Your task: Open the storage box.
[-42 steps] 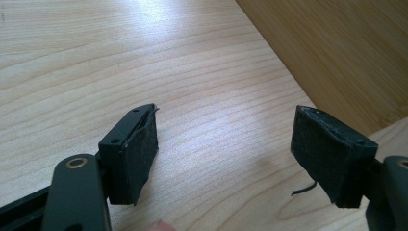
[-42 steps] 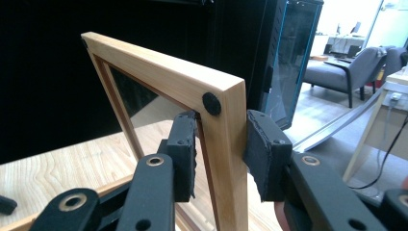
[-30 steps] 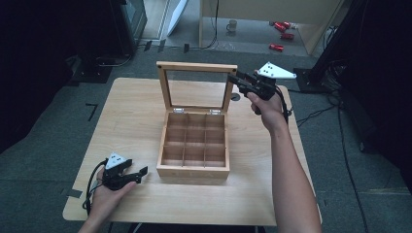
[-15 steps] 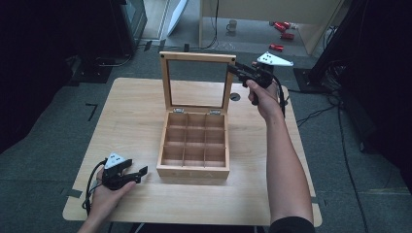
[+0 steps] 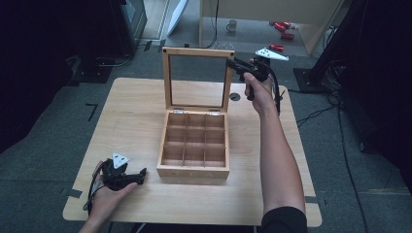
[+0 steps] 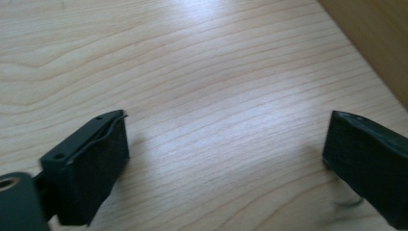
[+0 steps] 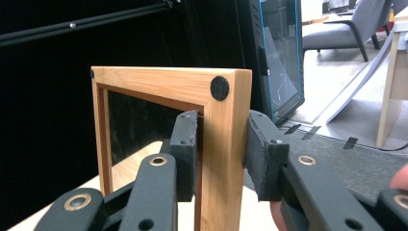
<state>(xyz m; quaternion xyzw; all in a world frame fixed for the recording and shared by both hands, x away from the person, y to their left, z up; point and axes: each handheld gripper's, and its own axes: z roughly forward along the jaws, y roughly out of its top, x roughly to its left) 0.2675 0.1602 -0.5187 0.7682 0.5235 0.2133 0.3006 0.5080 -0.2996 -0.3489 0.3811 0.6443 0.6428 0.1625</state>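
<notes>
Lid (image 5: 197, 77) of wooden box (image 5: 194, 148) stands upright at mid-table, hinged at rear edge. Right gripper (image 5: 236, 63) clamped on lid's upper right frame corner, pads (image 7: 188, 144) either side of wood.

Left gripper (image 5: 141, 174) rests on table (image 5: 136, 116) left of box front; jaws just opened wide, nothing between them.

Handling, judged: frame stiff, light, swings on hinges; window pane likely fragile, so grip wood only.

Dark disc (image 5: 234, 96) on table right of lid. Nine empty compartments. Swing path unobstructed.
</notes>
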